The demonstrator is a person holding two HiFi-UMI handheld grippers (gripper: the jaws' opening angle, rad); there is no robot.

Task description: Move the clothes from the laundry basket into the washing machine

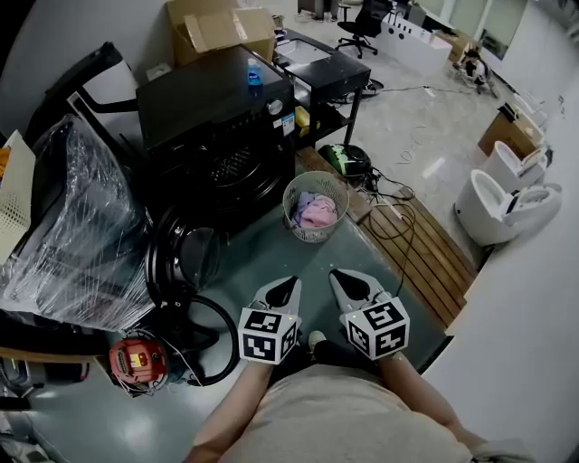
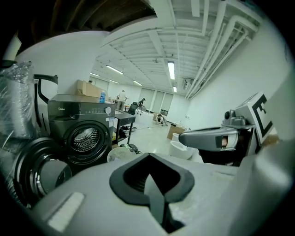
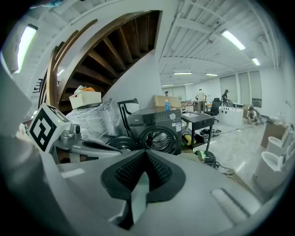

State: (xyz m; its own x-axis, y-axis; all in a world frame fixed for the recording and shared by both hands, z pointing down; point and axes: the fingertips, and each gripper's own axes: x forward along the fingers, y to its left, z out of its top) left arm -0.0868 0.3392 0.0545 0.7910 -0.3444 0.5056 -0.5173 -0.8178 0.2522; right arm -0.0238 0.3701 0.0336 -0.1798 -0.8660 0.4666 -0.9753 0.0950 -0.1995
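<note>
Black washing machine [image 1: 217, 118]; white mesh laundry basket [image 1: 288, 201]; pink, lilac clothes [image 1: 317, 213].

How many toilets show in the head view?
2. Both stand by the wall at right: the nearer toilet, and the farther toilet just behind it. Others may lie outside the frame.

Workshop hall: washing machine [image 1: 217, 118], loose toilets [image 1: 488, 212], cardboard boxes [image 1: 222, 32], office chair [image 1: 366, 23]

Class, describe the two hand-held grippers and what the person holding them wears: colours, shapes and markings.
The left gripper and right gripper are pale grey shells that taper toward the tip, with black ribbed pads lining the jaws. Each carries a white cube printed with black square markers. The person wears a beige top.
</note>
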